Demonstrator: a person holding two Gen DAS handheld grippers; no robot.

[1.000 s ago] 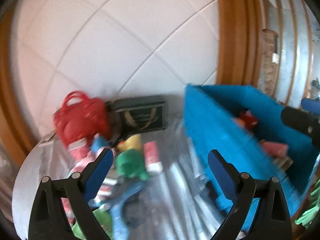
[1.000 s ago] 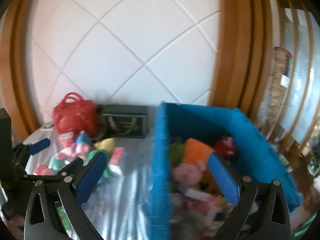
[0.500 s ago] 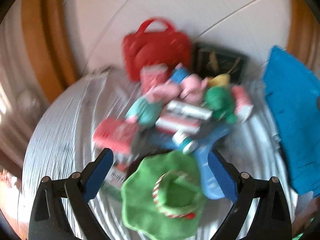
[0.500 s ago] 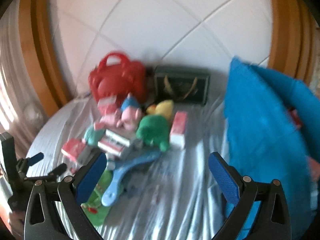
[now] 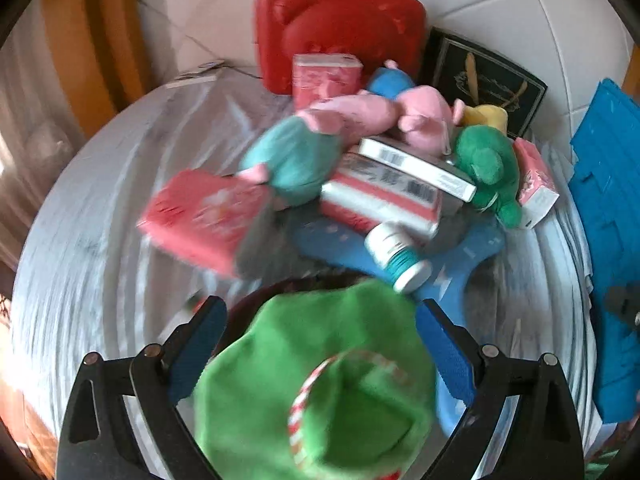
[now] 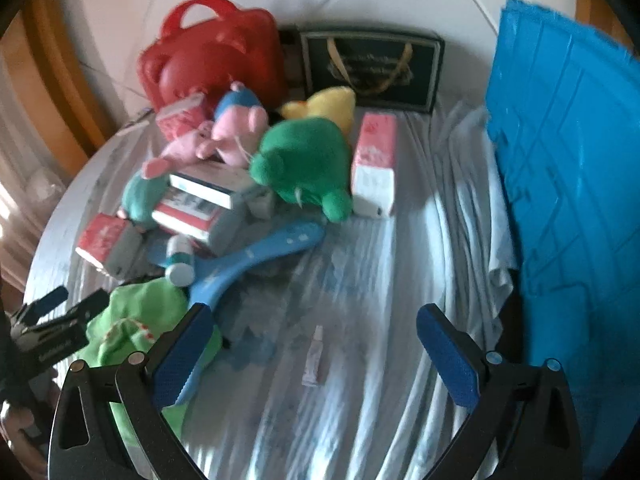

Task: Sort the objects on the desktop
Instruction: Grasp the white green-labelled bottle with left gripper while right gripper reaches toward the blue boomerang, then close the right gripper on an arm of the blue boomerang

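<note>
A heap of things lies on the round white-covered table: a green fabric hat with a red-white band, a blue hairbrush, a green plush, pink plush toys, boxes and a small white bottle. My left gripper is open, its jaws either side of the green hat. My right gripper is open and empty above bare cloth, near a small tube. The blue bin stands at the right.
A red plastic case and a dark gift bag stand against the white tiled wall behind the heap. A pink-white carton lies by the green plush. Wooden trim frames the wall on the left.
Both grippers swung left and down from the blue bin toward the heap. The left gripper has closed in on the green hat, which now fills the space between its jaws.
</note>
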